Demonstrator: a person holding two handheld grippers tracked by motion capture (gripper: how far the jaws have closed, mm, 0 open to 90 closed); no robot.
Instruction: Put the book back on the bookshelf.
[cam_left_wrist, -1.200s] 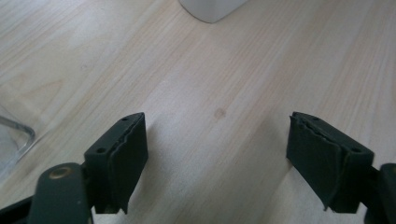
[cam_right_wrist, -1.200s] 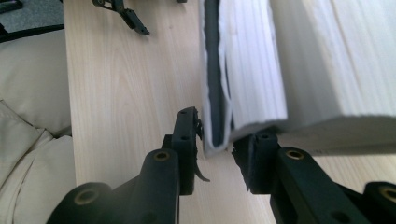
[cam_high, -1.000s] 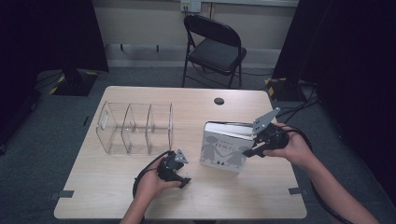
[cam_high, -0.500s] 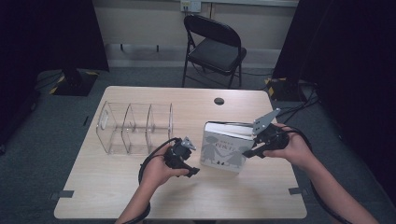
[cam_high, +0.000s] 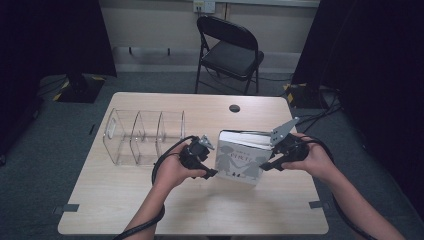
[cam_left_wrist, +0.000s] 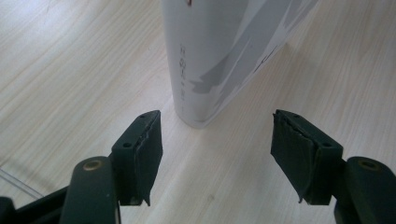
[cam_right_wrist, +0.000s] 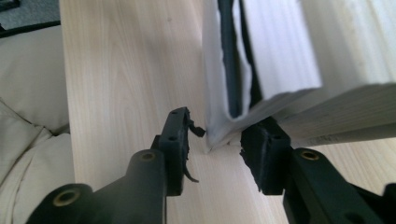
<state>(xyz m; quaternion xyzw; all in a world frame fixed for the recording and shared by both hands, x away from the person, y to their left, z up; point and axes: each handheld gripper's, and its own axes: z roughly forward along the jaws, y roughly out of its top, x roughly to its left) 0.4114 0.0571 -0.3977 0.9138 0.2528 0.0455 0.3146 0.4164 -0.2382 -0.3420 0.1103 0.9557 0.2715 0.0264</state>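
A white book (cam_high: 240, 162) with grey figures on its cover stands upright on the wooden table (cam_high: 150, 200). My left gripper (cam_high: 212, 172) is just left of it. In the left gripper view the left gripper (cam_left_wrist: 217, 144) is open; its jaws have just been closing with nothing between them, and the book's spine (cam_left_wrist: 187, 70) stands just ahead. My right gripper (cam_high: 265, 165) is at the book's right side. In the right gripper view the right gripper (cam_right_wrist: 217, 140) straddles the lower corner of the cover (cam_right_wrist: 215, 93); its jaws have just been opening and a gap shows beside the left pad.
A clear plastic organiser (cam_high: 145, 135) with three compartments stands on the table left of the book. A small dark hole (cam_high: 234, 108) is near the table's far edge. A black folding chair (cam_high: 230, 50) stands beyond the table.
My left hand has risen from the table's front and moved right, up to the book's left side. The right hand has stayed at the book's right edge.
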